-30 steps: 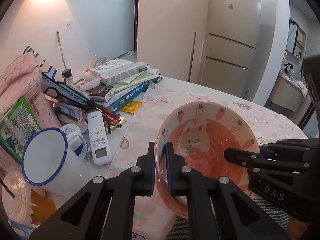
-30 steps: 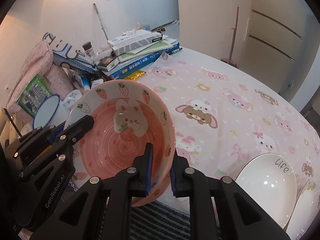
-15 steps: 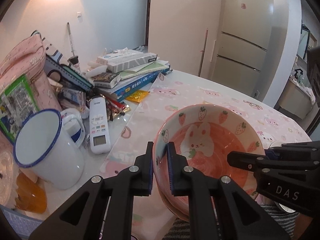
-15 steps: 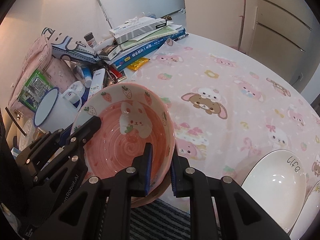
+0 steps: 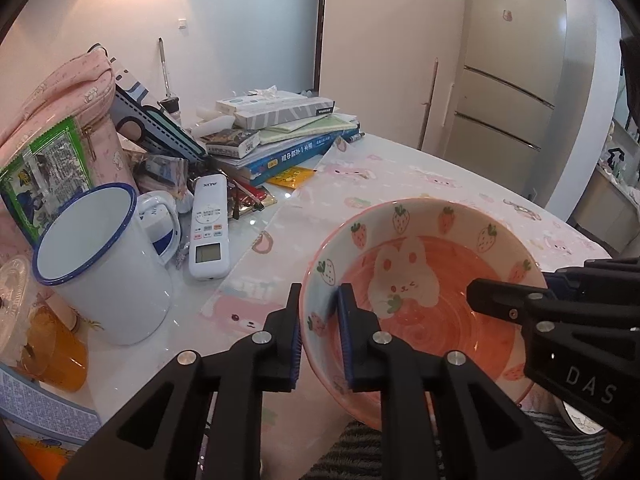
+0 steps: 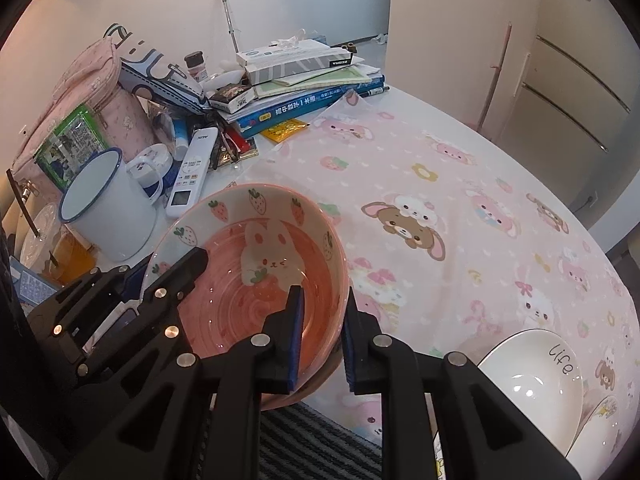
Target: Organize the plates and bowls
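Pink tablecloth point(image 6: 460, 208): both grippers opening, straddling bunny bowl point(image 6: 256, 280) rim.

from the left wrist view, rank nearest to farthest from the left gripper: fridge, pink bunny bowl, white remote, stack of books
1. pink bunny bowl: its rim sits between the left gripper fingers, whose jaws are opening.
2. white remote: on the table, up and to the left.
3. stack of books: beyond the remote, at the table's far edge.
4. fridge: against the far wall, upper right.
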A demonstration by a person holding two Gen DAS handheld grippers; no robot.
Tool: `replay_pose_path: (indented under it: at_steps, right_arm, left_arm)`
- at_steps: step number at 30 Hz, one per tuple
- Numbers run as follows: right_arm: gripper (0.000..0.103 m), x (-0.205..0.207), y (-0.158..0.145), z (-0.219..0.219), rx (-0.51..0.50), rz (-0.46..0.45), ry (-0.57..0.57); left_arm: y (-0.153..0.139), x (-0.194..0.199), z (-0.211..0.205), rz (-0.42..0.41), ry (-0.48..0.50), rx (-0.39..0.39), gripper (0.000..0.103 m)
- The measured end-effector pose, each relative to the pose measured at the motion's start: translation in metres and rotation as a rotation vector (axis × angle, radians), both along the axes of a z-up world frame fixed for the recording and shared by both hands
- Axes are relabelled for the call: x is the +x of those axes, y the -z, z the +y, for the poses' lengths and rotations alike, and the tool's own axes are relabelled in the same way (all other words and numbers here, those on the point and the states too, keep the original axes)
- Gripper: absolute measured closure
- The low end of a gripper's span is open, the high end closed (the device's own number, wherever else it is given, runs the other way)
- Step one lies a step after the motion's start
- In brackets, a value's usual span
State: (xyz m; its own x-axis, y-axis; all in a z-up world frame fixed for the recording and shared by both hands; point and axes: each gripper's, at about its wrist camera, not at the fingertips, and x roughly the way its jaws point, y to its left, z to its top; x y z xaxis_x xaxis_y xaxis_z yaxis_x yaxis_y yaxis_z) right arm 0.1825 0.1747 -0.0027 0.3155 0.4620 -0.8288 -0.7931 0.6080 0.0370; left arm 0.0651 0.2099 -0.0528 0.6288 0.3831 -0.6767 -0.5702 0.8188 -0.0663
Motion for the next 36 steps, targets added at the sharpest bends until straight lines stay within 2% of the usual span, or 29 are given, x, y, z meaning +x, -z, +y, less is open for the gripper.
replay_pose_path:
  at_steps: [6, 8, 10, 11, 12, 19, 24, 30, 36]
  right_arm:
    - [0.082, 0.002, 0.0, -0.001, 0.01, 0.02, -0.001]
    - [0.082, 0.003, 0.0, -0.001, 0.01, 0.028, 0.003]
    - [0.082, 0.003, 0.0, -0.002, 0.012, 0.038, 0.006]
    - [0.082, 0.003, 0.0, -0.002, 0.013, 0.043, 0.007]
    - [0.082, 0.003, 0.0, -0.003, 0.012, 0.045, 0.009]
    - [0.082, 0.006, -0.001, -0.005, 0.014, 0.079, 0.019]
    - [0.082, 0.01, 0.0, -0.008, 0.029, 0.131, 0.044]
    - [0.082, 0.008, -0.003, -0.008, 0.018, 0.127, 0.052]
    - [0.059, -0.003, -0.03, -0.022, 0.068, -0.041, 0.08]
  left_arm:
    - [0.003, -0.003, -0.003, -0.02, -0.013, 0.006, 0.088]
    - [0.004, -0.003, -0.001, -0.028, -0.01, -0.009, 0.082]
    - [0.005, -0.004, 0.0, -0.034, -0.008, -0.019, 0.068]
    - [0.005, -0.005, 0.0, -0.041, -0.007, -0.022, 0.056]
    - [0.005, -0.006, 0.0, -0.048, -0.006, -0.022, 0.053]
    - [-0.002, -0.009, -0.005, -0.081, 0.003, 0.01, 0.042]
    - [-0.004, -0.01, -0.006, -0.089, 0.0, 0.018, 0.029]
    - [-0.005, -0.013, -0.006, -0.097, -0.011, 0.036, 0.027]
    - [-0.017, -0.027, -0.008, -0.188, -0.049, 0.097, 0.026]
